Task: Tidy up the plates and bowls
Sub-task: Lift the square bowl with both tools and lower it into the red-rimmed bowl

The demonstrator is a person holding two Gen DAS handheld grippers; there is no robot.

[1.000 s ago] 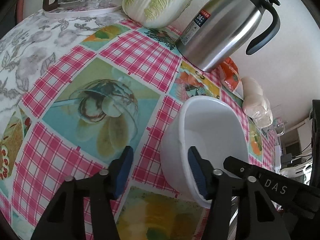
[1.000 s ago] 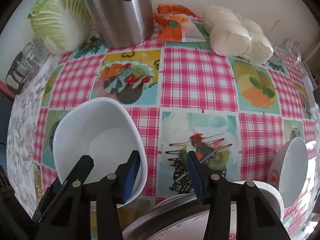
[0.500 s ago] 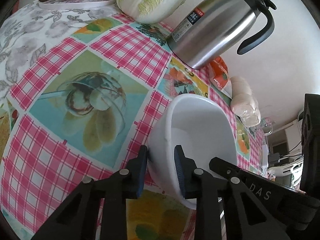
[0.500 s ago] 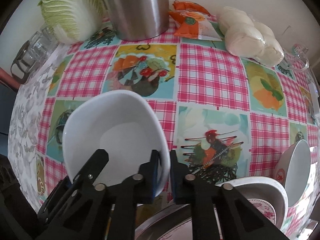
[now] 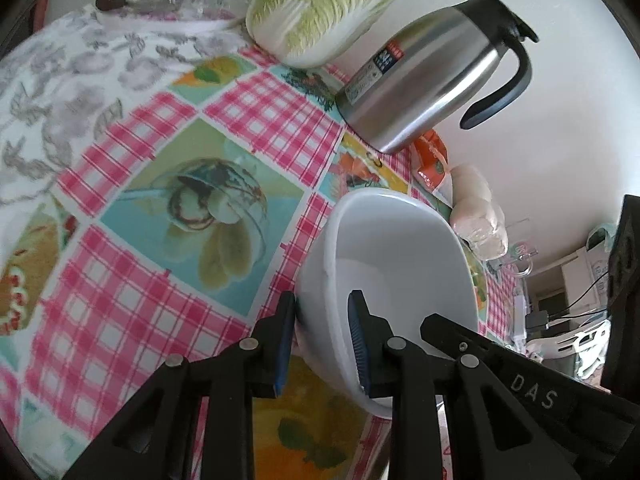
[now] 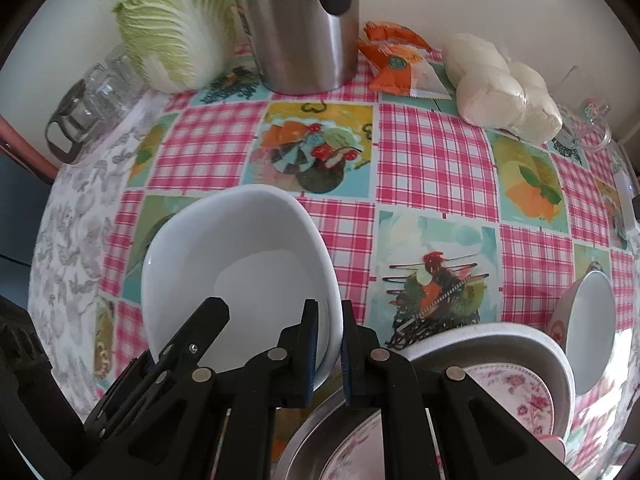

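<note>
Checkered tablecloth [image 6: 432, 160]; both grippers [image 5: 322, 344] [image 6: 329, 354] clamp white bowl [image 6: 240, 272] rim.

The letters "DAS" stand in pale capitals on the black gripper arm [image 5: 534, 390] at the lower right of the left wrist view, just right of the white bowl [image 5: 400, 256]. Beyond that bowl, the steel jug [image 5: 424, 76] carries a label [image 5: 374, 68] with a blue patch and a red patch; its print is too small and blurred to read. In the right wrist view, the orange packet [image 6: 396, 64] right of the jug bears a round green emblem, unreadable.
</note>
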